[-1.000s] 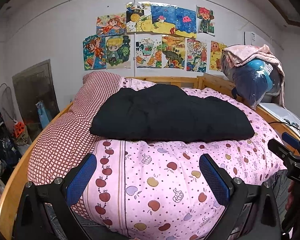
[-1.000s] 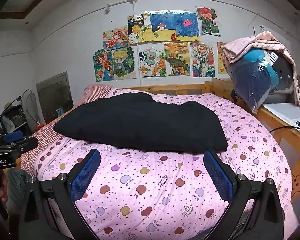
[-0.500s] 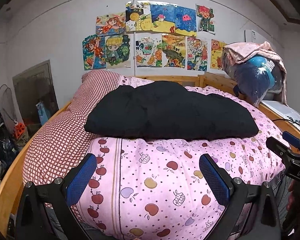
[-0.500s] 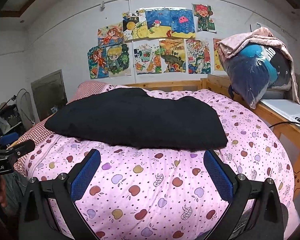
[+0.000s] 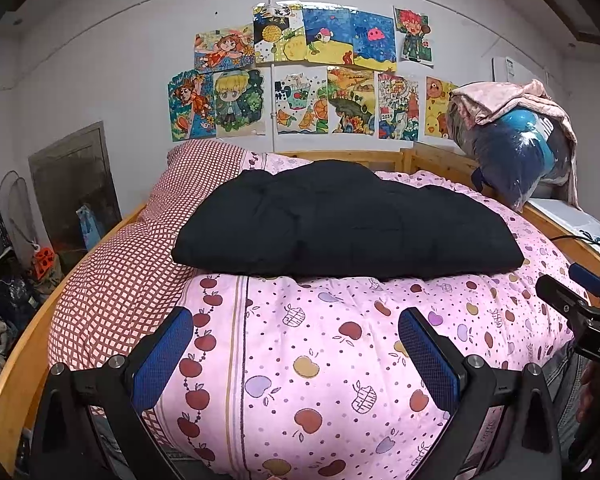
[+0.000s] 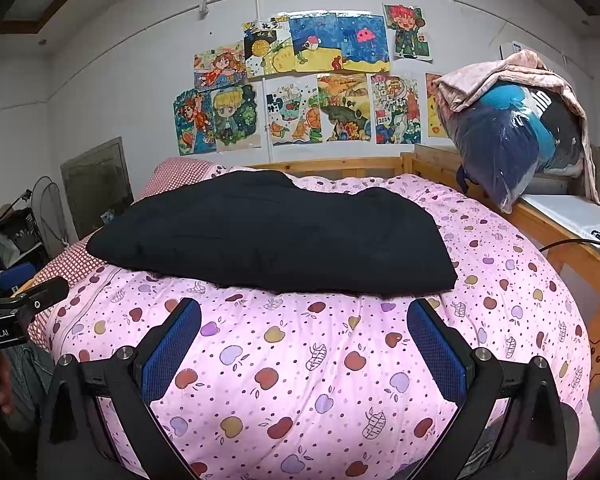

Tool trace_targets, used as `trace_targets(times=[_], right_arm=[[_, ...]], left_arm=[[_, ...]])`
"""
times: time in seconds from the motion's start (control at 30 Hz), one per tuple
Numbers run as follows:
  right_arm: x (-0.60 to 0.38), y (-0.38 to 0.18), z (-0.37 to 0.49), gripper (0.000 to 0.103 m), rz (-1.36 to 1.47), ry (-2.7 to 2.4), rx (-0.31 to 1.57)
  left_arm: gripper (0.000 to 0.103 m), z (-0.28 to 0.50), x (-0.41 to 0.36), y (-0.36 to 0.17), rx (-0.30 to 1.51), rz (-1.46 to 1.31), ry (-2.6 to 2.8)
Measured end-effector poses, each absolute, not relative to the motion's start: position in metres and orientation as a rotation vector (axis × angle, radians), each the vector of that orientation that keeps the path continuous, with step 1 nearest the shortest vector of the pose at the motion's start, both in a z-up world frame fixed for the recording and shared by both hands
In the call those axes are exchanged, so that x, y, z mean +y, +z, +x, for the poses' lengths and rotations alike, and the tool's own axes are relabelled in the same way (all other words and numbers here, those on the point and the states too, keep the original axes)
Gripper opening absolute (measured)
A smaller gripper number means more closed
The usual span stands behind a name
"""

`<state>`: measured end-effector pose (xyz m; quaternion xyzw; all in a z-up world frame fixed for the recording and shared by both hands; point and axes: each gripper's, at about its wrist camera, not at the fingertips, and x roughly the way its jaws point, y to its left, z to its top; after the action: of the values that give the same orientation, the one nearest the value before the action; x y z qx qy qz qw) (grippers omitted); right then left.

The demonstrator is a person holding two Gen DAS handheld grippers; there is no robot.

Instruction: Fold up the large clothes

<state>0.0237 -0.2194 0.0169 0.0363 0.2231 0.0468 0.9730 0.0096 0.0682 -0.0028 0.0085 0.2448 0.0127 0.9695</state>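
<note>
A folded black padded garment [image 5: 340, 224] [image 6: 268, 236] lies flat across the middle of a pink quilt [image 5: 320, 360] [image 6: 320, 360] printed with apples. My left gripper [image 5: 296, 328] hangs open above the quilt's near edge, short of the garment, nothing between its blue pads. My right gripper [image 6: 304, 320] is open too, its tips just below the garment's front hem. Each view catches the other gripper at its side: the right gripper [image 5: 580, 316] and the left gripper [image 6: 16, 304].
A red-checked quilt [image 5: 128, 264] lies along the bed's left side. The wooden bed frame [image 5: 20, 364] rims the mattress. A bagged bundle under a pink blanket [image 6: 512, 136] sits on a shelf at the right. Clutter and a fan [image 5: 16, 208] stand at the left.
Both grippers have risen slightly and edged toward the garment, which sits a little lower in both views. The garment has not moved, and both grippers have stayed open.
</note>
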Motion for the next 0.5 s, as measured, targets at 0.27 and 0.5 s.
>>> trace_targets(times=[0.27,0.5], right_arm=[[-0.2186,0.0162,0.0237,0.101,0.073,0.094,0.452],[-0.2181,0.0163,0.0235,0.101,0.072,0.095,0.450]], left_arm=[[0.103,0.0088,0.0684,-0.0056,0.494,0.017,0.029],[0.103,0.0083,0.0691,-0.0062,0.495,0.015,0.030]])
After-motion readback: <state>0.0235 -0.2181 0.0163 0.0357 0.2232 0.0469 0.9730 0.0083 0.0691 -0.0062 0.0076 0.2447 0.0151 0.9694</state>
